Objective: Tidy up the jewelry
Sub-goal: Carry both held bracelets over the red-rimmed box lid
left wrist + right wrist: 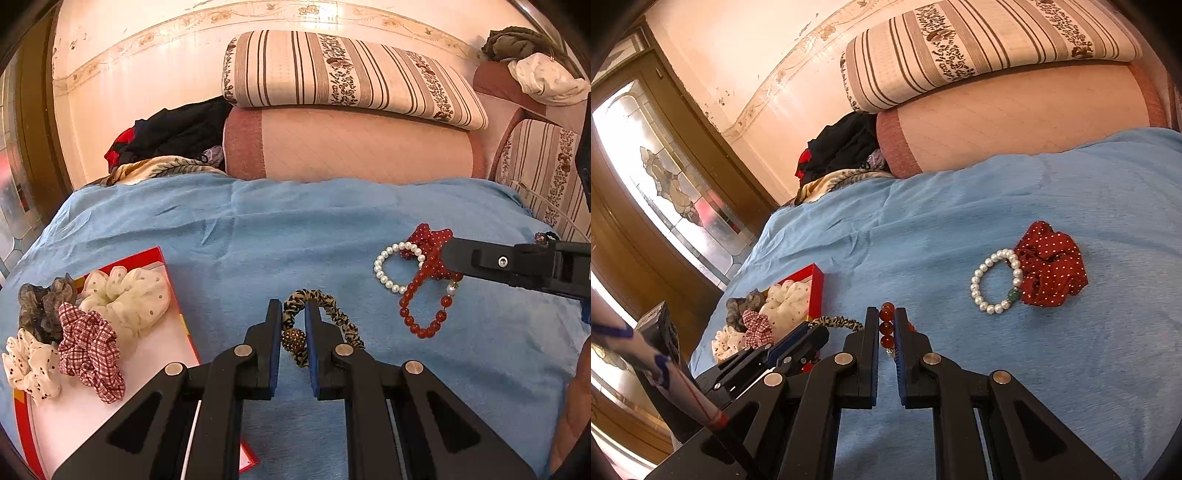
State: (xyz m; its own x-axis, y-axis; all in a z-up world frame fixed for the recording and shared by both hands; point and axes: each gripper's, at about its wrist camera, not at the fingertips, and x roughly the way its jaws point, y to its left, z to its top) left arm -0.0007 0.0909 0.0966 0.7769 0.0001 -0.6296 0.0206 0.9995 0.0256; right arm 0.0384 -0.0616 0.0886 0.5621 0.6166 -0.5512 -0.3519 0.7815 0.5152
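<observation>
Left gripper clamps the leopard-print hair tie; right gripper, at 3 o'clock, pinches the red bead bracelet.

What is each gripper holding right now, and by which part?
Left gripper: leopard hair tie, pinched on its band above the bead. Right gripper: red bead bracelet, by its strand.

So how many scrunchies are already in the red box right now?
4, all in the red box: a cream dotted scrunchie at the far end, a grey scrunchie beside it, a red checked scrunchie, and a white spotted scrunchie nearest. Others could be hidden underneath.
</observation>
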